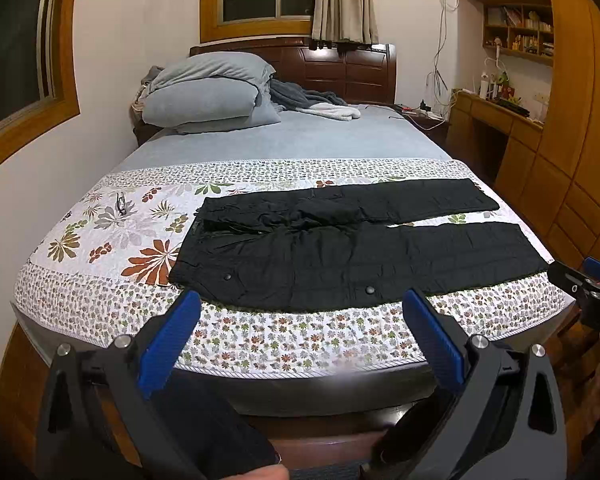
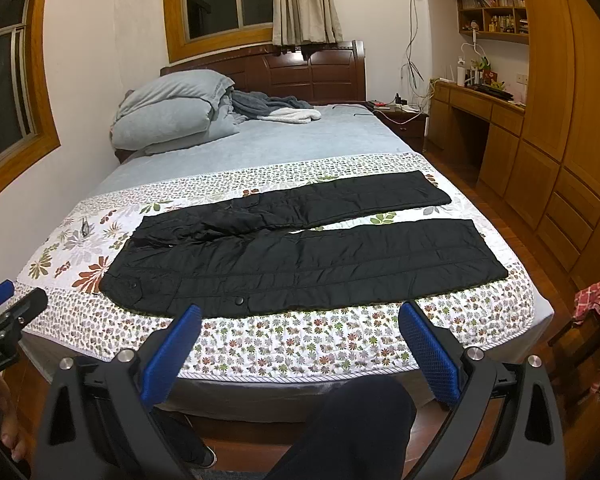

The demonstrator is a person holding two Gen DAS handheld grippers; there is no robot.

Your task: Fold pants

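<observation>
Hovering at the foot of a bed, the left tool (image 1: 300, 308) and the right tool (image 2: 300, 320) both angle downward with their blue-padded jaws spread wide and nothing between them. Neither touches any fabric. Each tool's edge shows at the side of the other's view, so they hang side by side, near the bed's end.

Just beyond the fingertips lies a floral quilt (image 1: 112, 248) covering the near half of the bed (image 2: 308, 136). On it, a pair of black pants (image 2: 300, 264) is spread flat, waistband toward the left, both legs running to the right with a narrow gap of quilt between them. The near leg lies close to the quilt's front border. Two round snaps show along its near edge.

The fabric looks thin, slightly shiny and quilted in lines, so it is probably light, soft and somewhat slippery, likely to sag and slide when lifted. A sensible hold would be a pinch at the near corner of the waistband (image 1: 188, 264) with the left tool, and at the near leg's hem (image 2: 488, 256) with the right.

Farther back sit a folded grey duvet (image 1: 208, 92) and a dark wooden headboard (image 1: 340, 68).
</observation>
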